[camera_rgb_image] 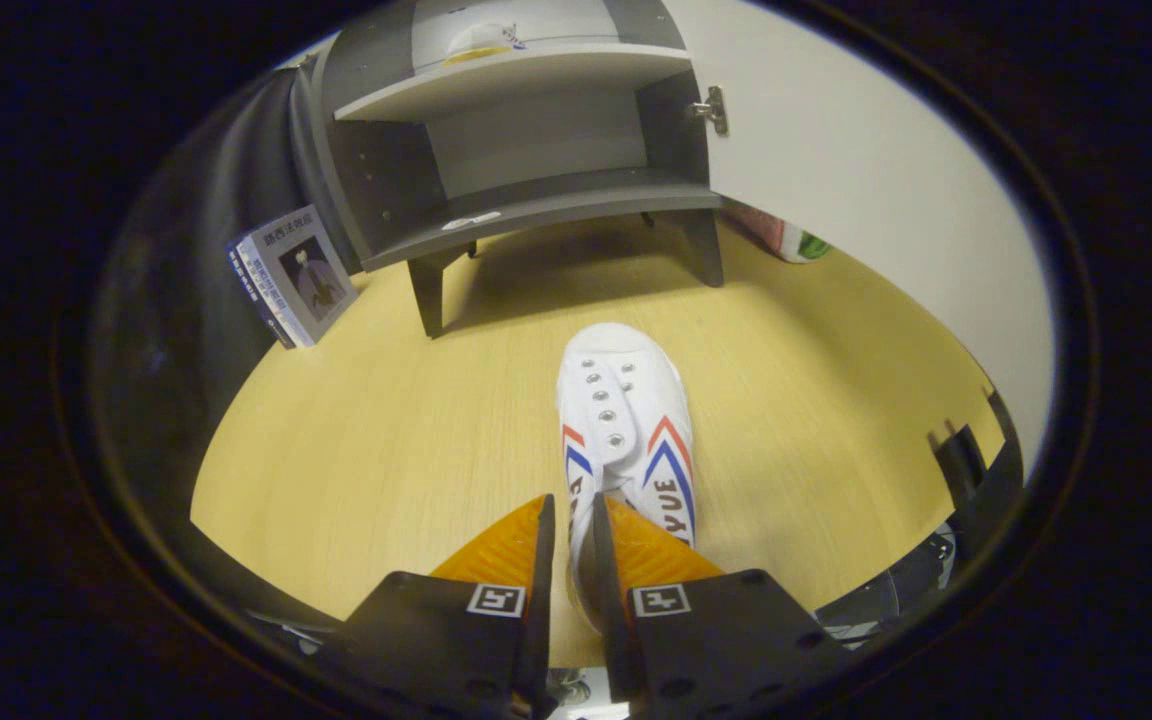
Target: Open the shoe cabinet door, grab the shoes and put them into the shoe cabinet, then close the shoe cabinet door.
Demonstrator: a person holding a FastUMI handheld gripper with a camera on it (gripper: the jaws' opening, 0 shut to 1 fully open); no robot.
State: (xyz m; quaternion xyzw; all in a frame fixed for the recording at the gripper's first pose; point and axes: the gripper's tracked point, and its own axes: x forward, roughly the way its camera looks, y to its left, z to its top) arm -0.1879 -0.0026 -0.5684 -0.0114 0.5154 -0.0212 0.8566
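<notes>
Pinching white shoe (626, 420) w/ red-blue chevrons, fingers (537, 540) closed on heel

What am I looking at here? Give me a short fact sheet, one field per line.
Cabinet: grey shoe cabinet on legs, beyond the shoe
Door: white door swung open to one side
Lower shelf: bare
Upper shelf: a shoe on the upper shelf sits there
Shoe: white shoe with red and blue stripes, toe towards the cabinet
Gripper: gripper, fingers nearly closed, pinching the heel end of the shoe
Floor: wooden floor
Beside cabinet: book leaning
</notes>
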